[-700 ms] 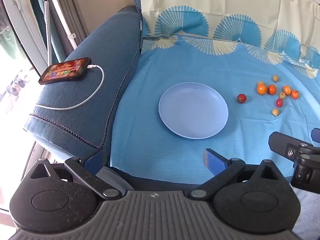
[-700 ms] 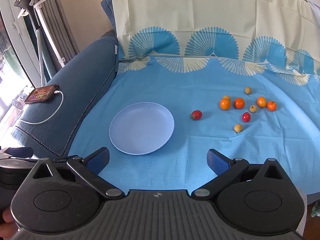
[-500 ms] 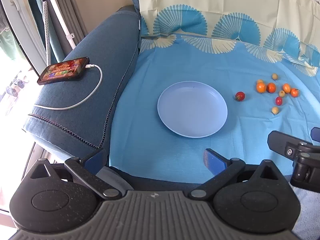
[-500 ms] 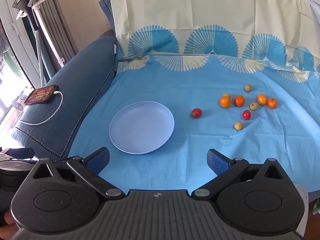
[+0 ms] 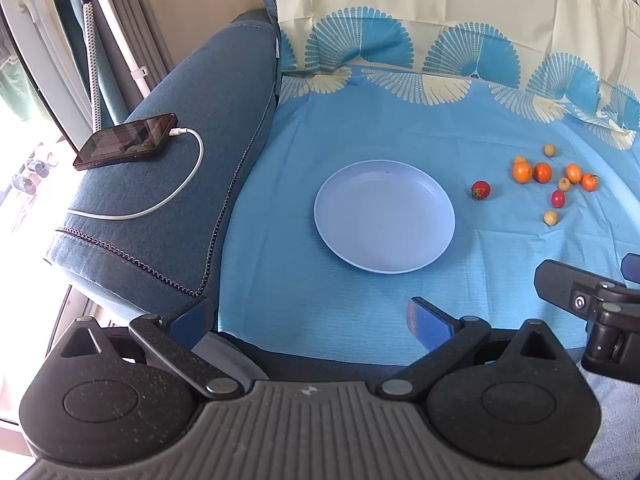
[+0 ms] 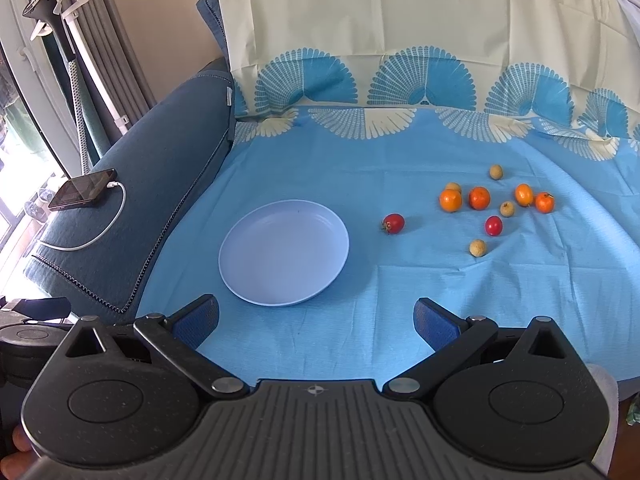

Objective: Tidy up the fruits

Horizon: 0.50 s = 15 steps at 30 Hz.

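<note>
An empty pale blue plate (image 5: 384, 216) (image 6: 284, 252) lies on the blue cloth (image 6: 360, 320). One red cherry tomato (image 5: 481, 190) (image 6: 394, 223) lies alone to its right. Further right is a cluster of small orange, red and yellowish fruits (image 5: 554, 180) (image 6: 496, 204). My left gripper (image 5: 308, 318) is open and empty, near the cloth's front edge. My right gripper (image 6: 316, 316) is open and empty, in front of the plate; part of it shows at the right of the left wrist view (image 5: 592, 308).
A dark blue sofa armrest (image 5: 168, 184) (image 6: 132, 208) stands left of the cloth, with a phone (image 5: 126, 141) (image 6: 82, 189) and its white charging cable (image 5: 176, 196) on it. The cream and blue cloth covers the backrest (image 6: 400, 40). Curtains and a white stand (image 6: 76, 40) are at the far left.
Both views shifted slightly; the plate and fruits sit a little higher in both views. The phone screen has gone dark. Both grippers stay open.
</note>
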{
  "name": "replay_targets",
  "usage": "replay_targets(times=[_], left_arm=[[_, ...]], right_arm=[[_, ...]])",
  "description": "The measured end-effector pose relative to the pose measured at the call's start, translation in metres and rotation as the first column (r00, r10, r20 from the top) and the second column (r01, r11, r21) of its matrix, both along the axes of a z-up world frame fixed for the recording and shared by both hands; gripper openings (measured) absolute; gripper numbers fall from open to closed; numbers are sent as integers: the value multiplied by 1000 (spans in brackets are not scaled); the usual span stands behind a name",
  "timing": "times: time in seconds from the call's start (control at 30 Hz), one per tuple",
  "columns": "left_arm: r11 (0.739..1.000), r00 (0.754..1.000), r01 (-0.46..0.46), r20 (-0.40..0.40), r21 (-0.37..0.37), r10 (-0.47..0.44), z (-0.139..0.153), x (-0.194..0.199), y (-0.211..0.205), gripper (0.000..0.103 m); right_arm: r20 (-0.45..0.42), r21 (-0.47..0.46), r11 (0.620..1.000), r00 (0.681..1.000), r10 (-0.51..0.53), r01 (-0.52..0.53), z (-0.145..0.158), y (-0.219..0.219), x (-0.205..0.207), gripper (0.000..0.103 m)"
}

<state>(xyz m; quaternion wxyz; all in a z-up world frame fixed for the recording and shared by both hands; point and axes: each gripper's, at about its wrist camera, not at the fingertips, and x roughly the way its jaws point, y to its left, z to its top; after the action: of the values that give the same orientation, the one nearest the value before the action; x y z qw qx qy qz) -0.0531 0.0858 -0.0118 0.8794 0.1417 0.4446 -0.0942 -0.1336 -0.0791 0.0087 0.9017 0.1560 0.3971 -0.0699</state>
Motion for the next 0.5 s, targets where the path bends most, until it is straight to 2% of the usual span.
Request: replay_targets(times=[0.3,0.5], left_arm=[[1000,1000,0,-3,3,0,-2,-1,-1,103],[1000,1000,-1,-3,8,1,-3,-1,-1,103]], right_arm=[[3,35,999,1000,0,-1,1,-1,0,103],[-4,-25,1000,1000,0,0,-2,0,1,103]])
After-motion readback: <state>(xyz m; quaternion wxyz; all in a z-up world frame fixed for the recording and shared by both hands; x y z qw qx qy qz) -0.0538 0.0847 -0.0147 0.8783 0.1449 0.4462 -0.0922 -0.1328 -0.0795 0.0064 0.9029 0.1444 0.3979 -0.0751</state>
